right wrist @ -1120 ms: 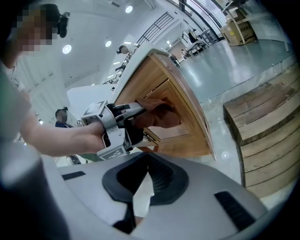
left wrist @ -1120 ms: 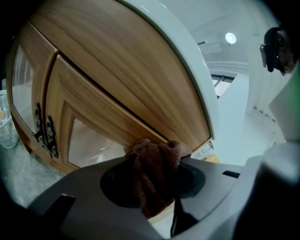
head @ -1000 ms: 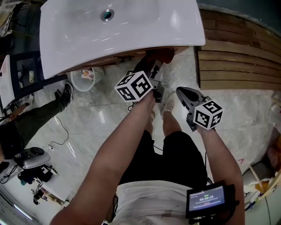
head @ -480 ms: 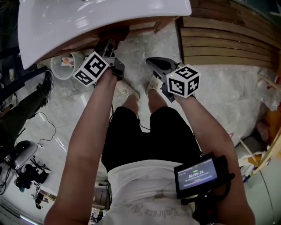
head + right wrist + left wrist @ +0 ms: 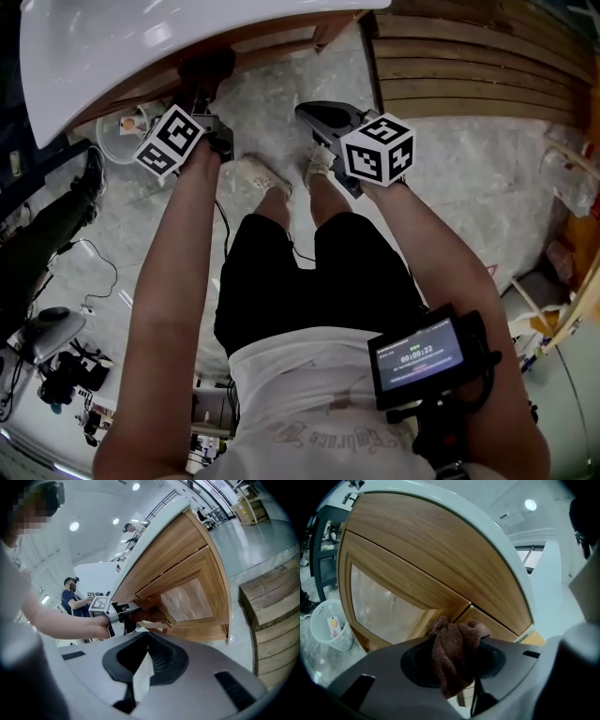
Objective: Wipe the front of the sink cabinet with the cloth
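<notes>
**Cloth clamped, pressed on cabinet front**

Your left gripper (image 5: 457, 637) is clamped on the brown cloth (image 5: 452, 658). The cloth touches the wooden sink cabinet (image 5: 417, 555) at a seam below the basin's front edge. The white basin (image 5: 112, 47) overhangs and hides those jaws in the head view. Your right gripper (image 5: 323, 117) has its jaws together, empty, apart from the cabinet. A white bin (image 5: 127, 127) sits by the cabinet's left edge, with wooden slats (image 5: 469, 75) to the right.

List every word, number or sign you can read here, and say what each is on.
"00:00:22", as best it reads, on the small screen at the person's waist; the line under it is too small.
"Embrace", roughly, upside down on the white shirt; the rest is blurred.
The marker cubes carry only black-and-white patterns, no words.
</notes>
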Demonstrator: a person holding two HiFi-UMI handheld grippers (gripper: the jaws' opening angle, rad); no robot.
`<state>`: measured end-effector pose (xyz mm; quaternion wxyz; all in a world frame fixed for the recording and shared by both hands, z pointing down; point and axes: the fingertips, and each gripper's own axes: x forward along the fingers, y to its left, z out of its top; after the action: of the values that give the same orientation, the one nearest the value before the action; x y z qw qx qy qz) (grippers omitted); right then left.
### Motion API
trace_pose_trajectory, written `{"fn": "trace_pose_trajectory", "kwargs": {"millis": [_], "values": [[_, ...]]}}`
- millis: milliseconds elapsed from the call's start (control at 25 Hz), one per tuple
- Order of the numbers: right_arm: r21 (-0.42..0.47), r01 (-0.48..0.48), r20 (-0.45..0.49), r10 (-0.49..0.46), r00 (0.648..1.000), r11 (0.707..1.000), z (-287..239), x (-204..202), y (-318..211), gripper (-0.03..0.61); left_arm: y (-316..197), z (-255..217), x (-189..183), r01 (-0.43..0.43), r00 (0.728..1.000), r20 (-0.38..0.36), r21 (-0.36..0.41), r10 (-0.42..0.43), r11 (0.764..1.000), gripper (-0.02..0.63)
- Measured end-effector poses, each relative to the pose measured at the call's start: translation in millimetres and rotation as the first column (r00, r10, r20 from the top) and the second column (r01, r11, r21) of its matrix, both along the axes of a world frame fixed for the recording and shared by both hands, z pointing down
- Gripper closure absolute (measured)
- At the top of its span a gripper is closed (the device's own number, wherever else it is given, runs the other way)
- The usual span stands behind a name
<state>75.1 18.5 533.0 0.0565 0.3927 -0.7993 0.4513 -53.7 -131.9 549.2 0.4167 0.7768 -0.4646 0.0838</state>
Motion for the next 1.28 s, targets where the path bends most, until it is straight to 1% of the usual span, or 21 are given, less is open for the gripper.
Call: {"fn": "trace_pose_trajectory", "kwargs": {"millis": [120, 240, 280, 640, 840, 1000, 1080, 1280], "values": [[-0.017, -0.016, 0.002, 0.016, 1.0, 1.0, 2.8, 11.1, 11.8, 0.566, 5.8, 2.5, 21.0, -0.026, 1.0, 0.01, -0.004, 0.026, 1.0, 0.472], [-0.016, -0.04, 0.021, 0.04, 0.999, 0.999, 5.4, 16.9, 9.7, 0.566, 5.5, 5.1, 35.8, -0.069, 0.997, 0.045, 0.007, 0.068, 0.998, 0.472], [-0.017, -0.046, 0.026, 0.047, 0.999, 0.999, 5.9, 19.4, 10.6, 0.566, 7.0, 5.8, 42.0, -0.081, 0.996, 0.047, 0.01, 0.08, 0.997, 0.472], [-0.002, -0.089, 0.037, 0.089, 0.995, 0.996, 2.8, 59.4, 20.0, 0.566, 21.0, 8.6, 109.6, -0.125, 0.992, 0.016, 0.011, 0.124, 0.992, 0.472], [-0.001, -0.107, 0.043, 0.107, 0.993, 0.994, 5.9, 74.2, 22.7, 0.566, 29.2, 9.0, 147.8, -0.189, 0.982, 0.001, 0.017, 0.189, 0.982, 0.472], [-0.01, -0.12, 0.028, 0.12, 0.992, 0.993, 9.7, 89.9, 29.4, 0.566, 36.8, 12.5, 183.9, -0.237, 0.971, -0.019, 0.015, 0.237, 0.971, 0.472], [-0.012, -0.125, 0.023, 0.126, 0.992, 0.992, 11.3, 96.0, 29.5, 0.566, 38.9, 15.9, 195.2, -0.248, 0.968, -0.027, 0.009, 0.248, 0.969, 0.472], [-0.013, -0.183, 0.026, 0.183, 0.983, 0.983, 15.0, 113.3, 24.3, 0.566, 43.6, 27.2, 217.5, -0.282, 0.959, -0.039, -0.012, 0.281, 0.959, 0.472]]}}
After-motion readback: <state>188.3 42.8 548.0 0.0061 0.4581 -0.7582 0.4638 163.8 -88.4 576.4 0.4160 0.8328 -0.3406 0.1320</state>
